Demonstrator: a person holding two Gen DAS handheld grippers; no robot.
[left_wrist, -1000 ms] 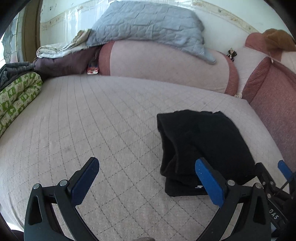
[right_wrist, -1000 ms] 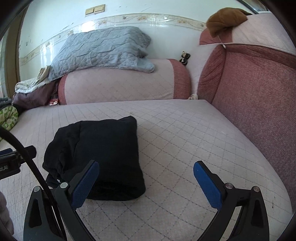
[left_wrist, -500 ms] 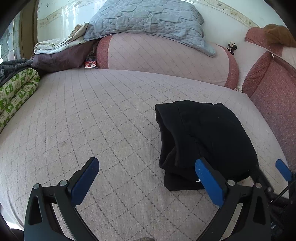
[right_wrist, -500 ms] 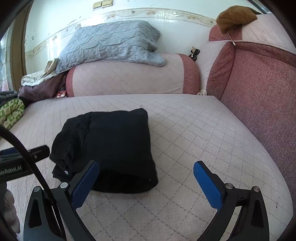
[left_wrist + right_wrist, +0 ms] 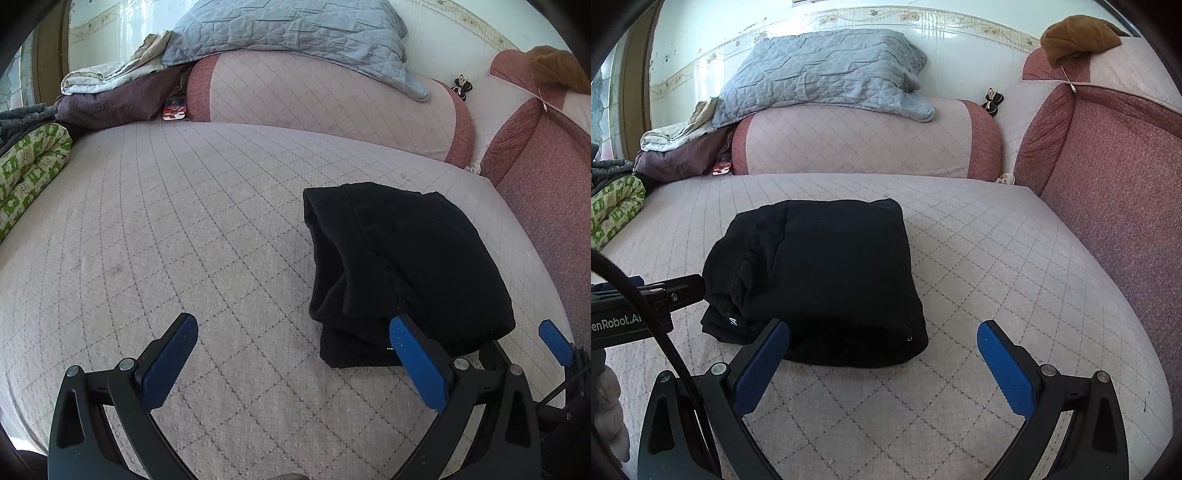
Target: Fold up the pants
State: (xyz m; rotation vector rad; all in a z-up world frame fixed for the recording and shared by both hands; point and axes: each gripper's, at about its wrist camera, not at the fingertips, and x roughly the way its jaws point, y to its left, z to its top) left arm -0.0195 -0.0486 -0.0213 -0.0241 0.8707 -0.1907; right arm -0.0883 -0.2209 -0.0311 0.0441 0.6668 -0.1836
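The black pants lie folded into a compact bundle on the pink quilted bed. In the right wrist view the pants sit just ahead and left of centre. My left gripper is open and empty, just short of the bundle's left near corner. My right gripper is open and empty, its left finger in front of the bundle's near edge. The left gripper's body shows at the left of the right wrist view.
A pink bolster with a grey quilted blanket lies at the back. Red cushions stand on the right. A green patterned quilt and piled bedding lie at the left.
Both grippers have pulled back and risen slightly from the folded pants, so the bundle sits a little farther ahead. The pants have not moved.
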